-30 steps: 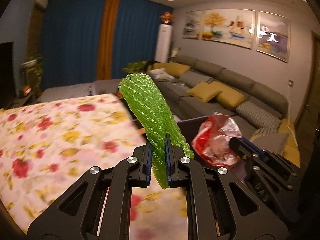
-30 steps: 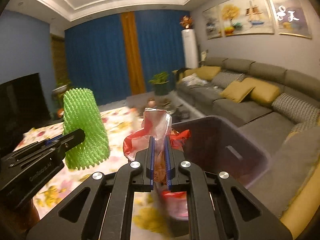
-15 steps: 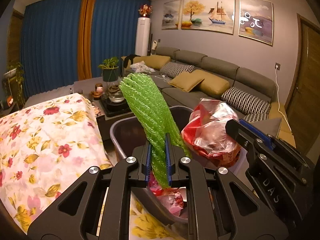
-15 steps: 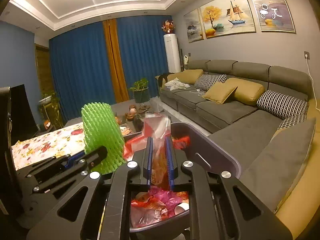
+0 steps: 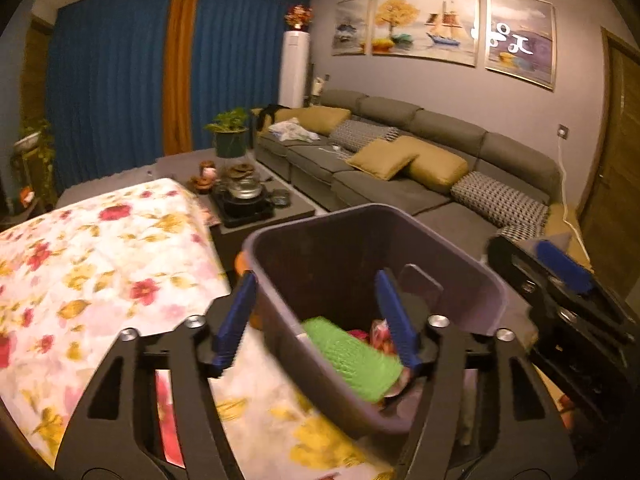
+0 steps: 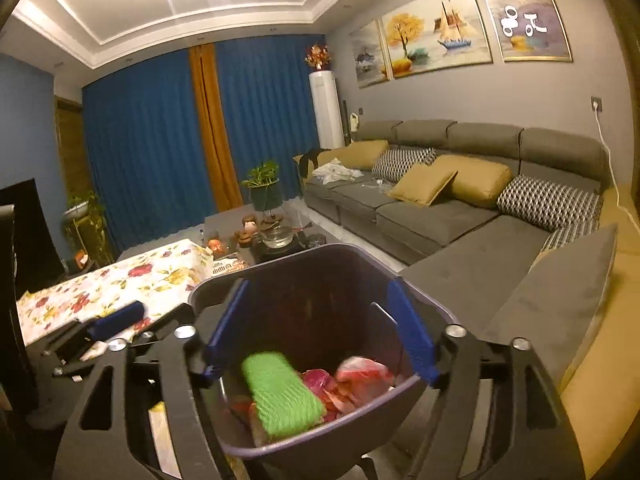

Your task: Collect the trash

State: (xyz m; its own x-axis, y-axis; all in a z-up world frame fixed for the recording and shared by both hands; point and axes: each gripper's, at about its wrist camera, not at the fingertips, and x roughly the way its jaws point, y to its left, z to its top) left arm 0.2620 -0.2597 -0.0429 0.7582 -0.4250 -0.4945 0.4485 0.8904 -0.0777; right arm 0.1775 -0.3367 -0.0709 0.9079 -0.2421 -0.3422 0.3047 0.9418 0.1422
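green foam net in bin, blurred | trash beneath half hidden | both tools opening, empty

A second ago my left tongs pinched the green foam net and my right tongs pinched the red plastic bag. Now both pairs are opening with nothing between them, and both pieces lie below them inside the bin.
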